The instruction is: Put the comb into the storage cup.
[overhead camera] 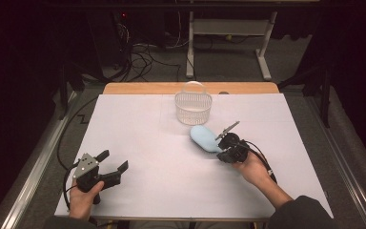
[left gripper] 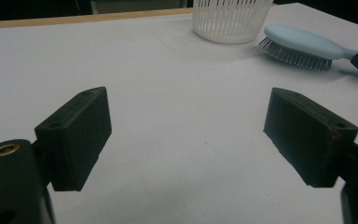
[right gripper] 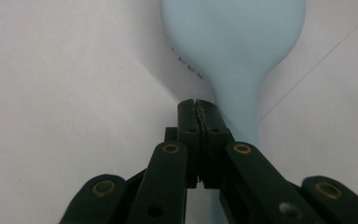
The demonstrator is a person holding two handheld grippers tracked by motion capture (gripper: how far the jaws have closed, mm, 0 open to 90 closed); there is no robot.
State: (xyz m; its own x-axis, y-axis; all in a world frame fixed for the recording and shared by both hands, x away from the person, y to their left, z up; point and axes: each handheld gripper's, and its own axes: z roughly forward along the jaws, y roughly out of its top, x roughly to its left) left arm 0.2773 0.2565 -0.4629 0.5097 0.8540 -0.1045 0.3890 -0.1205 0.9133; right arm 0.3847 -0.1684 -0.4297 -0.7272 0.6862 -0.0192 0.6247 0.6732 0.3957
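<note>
White-covered table (overhead camera: 171, 181), wooden far edge, white slatted basket (overhead camera: 193, 109) near back, pale blue hairbrush (overhead camera: 205, 138) apparently bristles-down just beside it

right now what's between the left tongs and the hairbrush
Nothing: in the high view only bare white table sheet stretches from the open left tongs to the light blue hairbrush. The left gripper view shows the same bare stretch.

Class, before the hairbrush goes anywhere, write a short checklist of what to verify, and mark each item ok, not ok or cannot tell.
1. Right tongs shut: ok.
2. Right tongs actually clamp the hairbrush handle: cannot tell; the jaws meet beside and above it.
3. Hairbrush lies bristles down on the table: ok.
4. Basket stands upright, just beyond the hairbrush: ok.
5. Left tongs open, nothing between them: ok.
6. Left tongs well away from the hairbrush: ok.
</note>
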